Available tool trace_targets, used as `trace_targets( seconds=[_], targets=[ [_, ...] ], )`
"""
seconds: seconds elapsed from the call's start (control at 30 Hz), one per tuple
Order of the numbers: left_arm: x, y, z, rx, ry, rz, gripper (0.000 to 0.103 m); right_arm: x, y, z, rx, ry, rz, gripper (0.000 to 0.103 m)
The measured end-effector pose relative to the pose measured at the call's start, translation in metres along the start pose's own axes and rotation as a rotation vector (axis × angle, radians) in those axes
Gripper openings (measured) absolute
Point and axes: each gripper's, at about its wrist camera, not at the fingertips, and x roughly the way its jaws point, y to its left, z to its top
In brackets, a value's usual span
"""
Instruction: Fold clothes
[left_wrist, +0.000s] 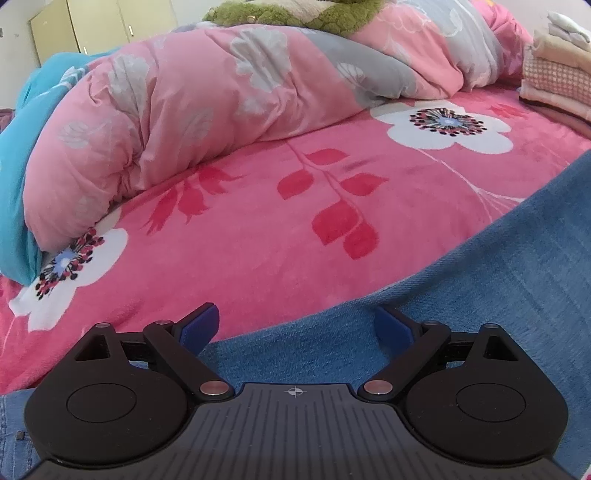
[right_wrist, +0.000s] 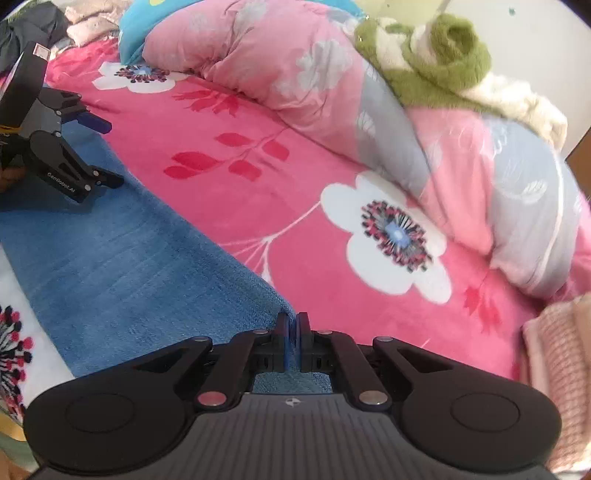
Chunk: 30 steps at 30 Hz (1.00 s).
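Left wrist view, scanning left to right. Turquoise cover (left_wrist: 18, 155) at 9 o'clock, half under the rolled pink quilt (left_wrist: 177, 110), which runs from 9 to 1 o'clock. Green plush toy (left_wrist: 295, 14) at 12 o'clock on top of the quilt. Floral pink bedspread (left_wrist: 277, 236) fills the centre. Stack of folded clothes (left_wrist: 557, 74) at 2 o'clock. The task's thing, the blue denim garment (left_wrist: 517, 280), lies flat on the bedspread from 3 o'clock down to 6.

Left gripper (left_wrist: 295, 325): fingers spread wide, nothing between the pads. It hangs over the garment's edge; whether the tips touch the cloth cannot be told.

Right wrist view. The left gripper shows at 9 o'clock, over the far end of the denim, jaws apart. The denim runs diagonally from 9 to 6 o'clock.

Right gripper (right_wrist: 293, 341): jaws pressed together at the garment's near corner, a thin strip of denim apparently pinched between the pads.

Risks, as judgement:
- The pinch looks shallow, close to the edge, so heavy denim could slip out on lifting.
- With the left end free, a one-sided pull may drag or skew the cloth and give a crooked fold.
- The plush bedspread could catch the pads and be gathered along with the denim.
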Motion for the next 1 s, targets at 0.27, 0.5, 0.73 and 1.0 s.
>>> trace_targets(
  seconds=[0.27, 0.5, 0.73, 1.0],
  targets=[
    [0.004, 0.0, 0.0, -0.002, 0.008, 0.009, 0.092, 0.03, -0.001, -0.007, -0.032, 0.039, -0.015, 0.001],
    [0.005, 0.0, -0.002, -0.008, 0.006, 0.009, 0.093, 0.082, -0.023, -0.053, -0.016, 0.072, -0.172, 0.0],
    [0.004, -0.002, 0.0, 0.002, 0.01, 0.019, 0.093, 0.019, -0.104, -0.086, 0.432, -0.105, -0.182, 0.002],
    [0.005, -0.006, -0.001, 0.009, 0.009, 0.045, 0.094, -0.025, -0.131, -0.158, 0.64, -0.099, -0.217, 0.041]
  ],
)
